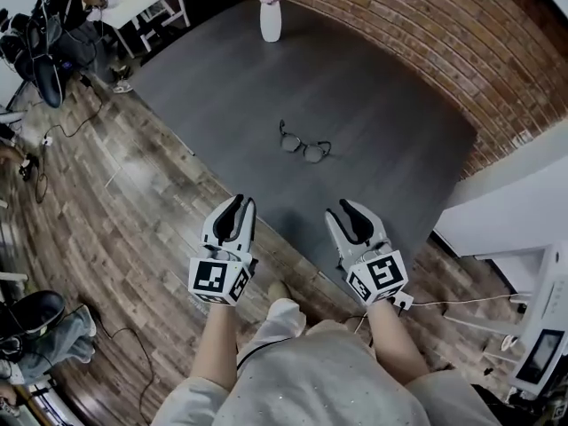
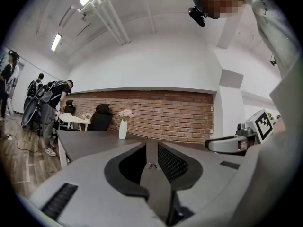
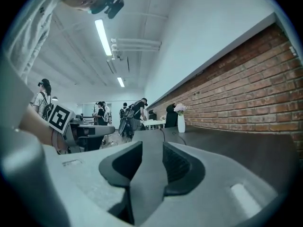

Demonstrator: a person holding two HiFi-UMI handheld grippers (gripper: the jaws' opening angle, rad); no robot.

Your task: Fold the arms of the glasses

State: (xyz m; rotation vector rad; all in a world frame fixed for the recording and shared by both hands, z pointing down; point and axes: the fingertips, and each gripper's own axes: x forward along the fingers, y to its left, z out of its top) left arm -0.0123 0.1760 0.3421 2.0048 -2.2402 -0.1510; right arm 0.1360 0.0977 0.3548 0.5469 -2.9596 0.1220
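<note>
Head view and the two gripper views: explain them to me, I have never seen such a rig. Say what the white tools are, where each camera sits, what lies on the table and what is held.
There is no robot here. A person holds a two-jaw hand tool in each hand: the left gripper and the right gripper. The cubes with black-and-white squares are part of those tools.

The head view comes from a camera on the person's head, looking steeply down. Each gripper view comes from a camera riding on that gripper, looking along its two jaws.

On the dark table lies a pair of glasses, its arms apparently unfolded. At the far end stands a white vase with flowers.

Both grippers hover near the table's front edge, short of the glasses. Their jaws are apart and nothing is held.
</note>
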